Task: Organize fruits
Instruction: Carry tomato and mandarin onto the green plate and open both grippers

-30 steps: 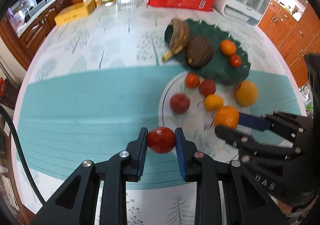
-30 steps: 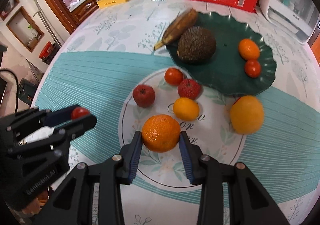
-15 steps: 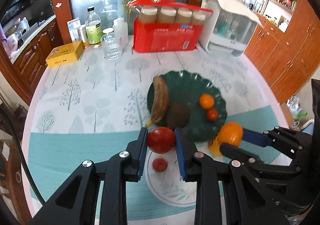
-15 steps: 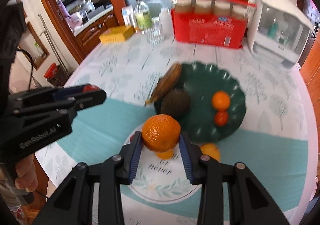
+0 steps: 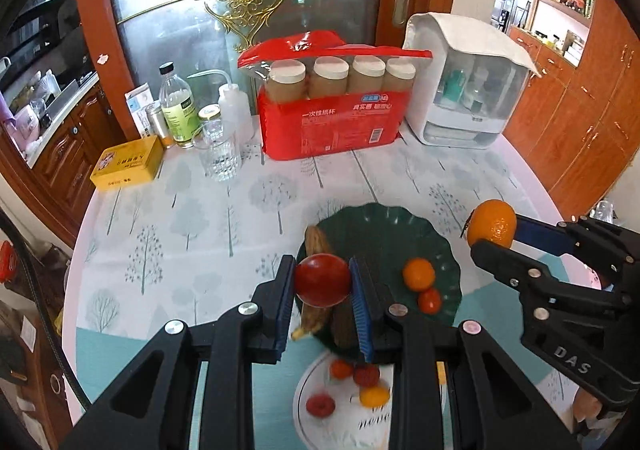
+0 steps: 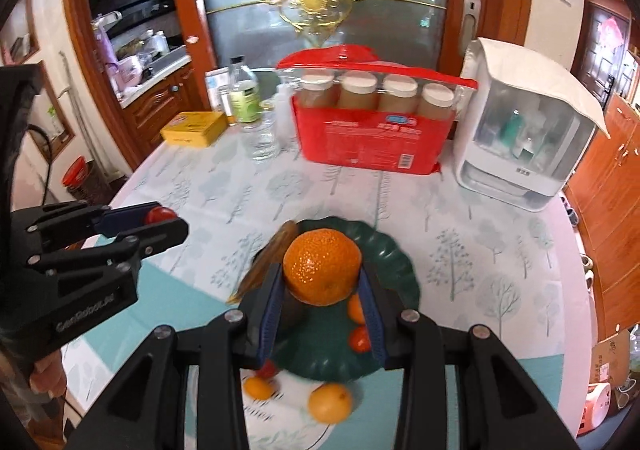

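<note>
My left gripper (image 5: pixel 322 280) is shut on a red tomato (image 5: pixel 322 279), held in the air above the near edge of the dark green leaf-shaped plate (image 5: pixel 384 230). My right gripper (image 6: pixel 322 277) is shut on a large orange (image 6: pixel 322 266), also raised over that green plate (image 6: pixel 396 262). On the green plate lie a brown banana (image 5: pixel 314 240), a small orange (image 5: pixel 418 274) and a small red fruit (image 5: pixel 429 299). Nearer to me the white round plate (image 5: pixel 304 406) holds several small fruits. Each gripper shows in the other's view, the right gripper (image 5: pixel 490 228) with its orange, the left gripper (image 6: pixel 160 216) with its tomato.
At the table's far side stand a red pack of paper cups (image 5: pixel 332 122), a white appliance (image 5: pixel 468 90), a drinking glass (image 5: pixel 219 158), bottles (image 5: pixel 178 106) and a yellow box (image 5: pixel 127 163). Wooden cabinets (image 5: pixel 580 122) line the right. An orange (image 6: pixel 330 404) lies near the white plate.
Both grippers have risen and moved toward the green plate, each keeping its fruit. The white plate has dropped low in both views and the far end of the table has come into sight.
</note>
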{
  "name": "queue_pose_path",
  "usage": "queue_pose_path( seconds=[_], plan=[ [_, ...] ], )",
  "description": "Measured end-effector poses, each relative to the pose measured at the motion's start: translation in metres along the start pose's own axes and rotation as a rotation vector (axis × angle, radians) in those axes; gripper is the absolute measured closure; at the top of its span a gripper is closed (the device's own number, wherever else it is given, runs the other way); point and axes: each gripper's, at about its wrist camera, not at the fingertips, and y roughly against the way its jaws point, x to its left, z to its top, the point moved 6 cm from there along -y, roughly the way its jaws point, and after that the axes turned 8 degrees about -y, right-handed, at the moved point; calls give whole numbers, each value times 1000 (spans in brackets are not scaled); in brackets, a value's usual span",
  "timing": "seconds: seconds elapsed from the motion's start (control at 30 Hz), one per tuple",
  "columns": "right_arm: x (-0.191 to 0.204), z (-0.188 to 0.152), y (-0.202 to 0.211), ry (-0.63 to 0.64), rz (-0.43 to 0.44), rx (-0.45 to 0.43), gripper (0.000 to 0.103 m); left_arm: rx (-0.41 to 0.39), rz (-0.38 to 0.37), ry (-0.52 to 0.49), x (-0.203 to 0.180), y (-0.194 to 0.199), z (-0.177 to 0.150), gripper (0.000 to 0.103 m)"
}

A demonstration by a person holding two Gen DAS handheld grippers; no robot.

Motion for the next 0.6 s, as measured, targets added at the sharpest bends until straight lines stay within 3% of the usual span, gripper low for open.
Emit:
queue_pose_path(
  seconds=[0.2, 0.6],
  plan=[
    [-20, 2, -41, -49, -16, 49, 65, 53, -21, 23, -10, -46, 8, 78],
    [-42, -29, -120, -71, -32, 171, 65, 173, -60, 33, -29, -136, -3, 78]
  ],
)
